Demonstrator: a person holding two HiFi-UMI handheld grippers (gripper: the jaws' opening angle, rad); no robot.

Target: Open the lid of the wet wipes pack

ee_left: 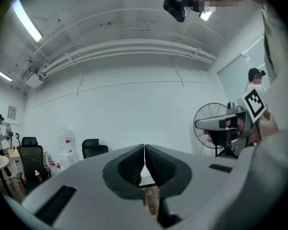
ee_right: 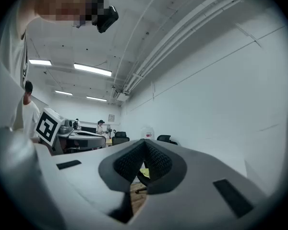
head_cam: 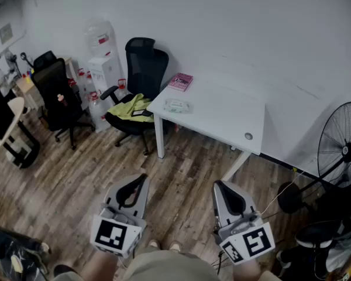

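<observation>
Left gripper [head_cam: 142, 178] and right gripper [head_cam: 218, 185] are clenched on nothing, well apart from the wet wipes pack [head_cam: 178, 105] lying on the white bench [head_cam: 222, 119] — walk closer first, then part the fingers as they near it.

Plain white wall [head_cam: 234, 28] sits straight ahead of the left tool [head_cam: 143, 177] and the right tool [head_cam: 218, 184], with wood-plank floor [head_cam: 181, 168] under both. A white counter [head_cam: 222, 116] stands ahead between them. Ahead of the left tool there's a black office chair [head_cam: 143, 66] with a yellow-green cloth [head_cam: 130, 107] on its seat and a water dispenser [head_cam: 102, 57] beside it. A fan [head_cam: 344, 151] is off to the right tool's right. Strip lights [ee_right: 92, 70] run overhead, and it's kinda dim.
</observation>
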